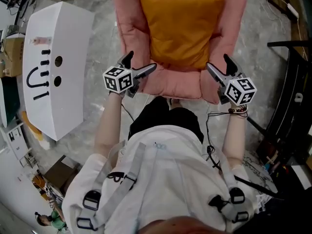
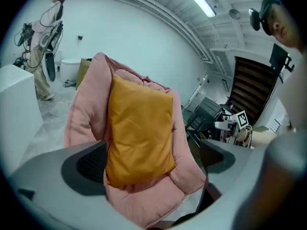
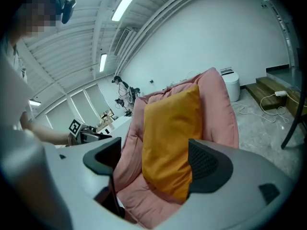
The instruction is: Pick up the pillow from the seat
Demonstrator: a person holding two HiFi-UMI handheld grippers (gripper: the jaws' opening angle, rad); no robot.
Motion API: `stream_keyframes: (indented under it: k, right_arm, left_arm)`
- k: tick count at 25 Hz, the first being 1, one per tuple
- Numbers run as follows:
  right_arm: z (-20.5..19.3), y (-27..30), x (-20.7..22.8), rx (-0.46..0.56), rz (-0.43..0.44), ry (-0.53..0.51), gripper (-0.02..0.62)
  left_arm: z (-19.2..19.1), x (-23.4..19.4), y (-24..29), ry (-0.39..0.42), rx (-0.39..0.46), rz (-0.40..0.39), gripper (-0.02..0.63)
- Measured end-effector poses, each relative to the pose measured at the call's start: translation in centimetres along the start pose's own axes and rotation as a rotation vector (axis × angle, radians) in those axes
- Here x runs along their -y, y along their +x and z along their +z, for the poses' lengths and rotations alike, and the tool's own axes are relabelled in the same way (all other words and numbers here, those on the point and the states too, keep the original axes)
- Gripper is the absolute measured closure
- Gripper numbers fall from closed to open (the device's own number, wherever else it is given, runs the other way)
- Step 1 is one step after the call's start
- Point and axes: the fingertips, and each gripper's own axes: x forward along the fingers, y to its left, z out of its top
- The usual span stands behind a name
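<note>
Head view: pillow point(image 1: 180, 26) lengthwise up seat point(image 1: 170, 84)

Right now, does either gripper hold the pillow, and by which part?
Nothing is held. The left gripper and right gripper are both open, short of the pillow on the seat.

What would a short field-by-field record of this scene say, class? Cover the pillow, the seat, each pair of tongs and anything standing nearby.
pillow: orange pillow, lying in the seat against its back, not held
seat: pink padded seat, directly in front of the person
left tongs: left tongs open, empty, near the seat's front left corner
right tongs: right tongs open, empty, near the seat's front right corner
contact: neither pair touches the pillow
nearby: white box with black marks, on the floor left of the seat
</note>
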Motion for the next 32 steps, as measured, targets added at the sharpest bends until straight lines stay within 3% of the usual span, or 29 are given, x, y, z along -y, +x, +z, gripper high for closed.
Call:
stream_keyframes:
  k: [8, 16, 23, 28, 32]
  right_arm:
    - [-2.4, 5.7, 6.0, -0.088, -0.02, 0.041, 0.179]
    - [-6.0, 10.9, 10.5, -0.158, -0.052, 0.009, 0.179]
    - [-7.2, 13.0, 12.8, -0.142, -0.059, 0.051, 0.177]
    - [-8.5, 14.1, 14.4, -0.147, -0.051, 0.096, 0.167]
    - [-8.2, 15.7, 15.3, -0.084, 0.024, 0.202, 0.163]
  left_arm:
    - [-1.0, -5.9, 5.5, -0.037, -0.062, 0.011, 0.023]
    - [-3.6, -10.9, 10.8, -0.093, -0.115, -0.003, 0.018]
    - [-4.8, -12.9, 13.4, -0.093, -0.134, -0.015, 0.018]
    - [-5.4, -13.4, 15.6, -0.069, -0.151, -0.069, 0.018]
    - [-5.2, -14.8, 17.5, -0.049, -0.166, -0.101, 0.018]
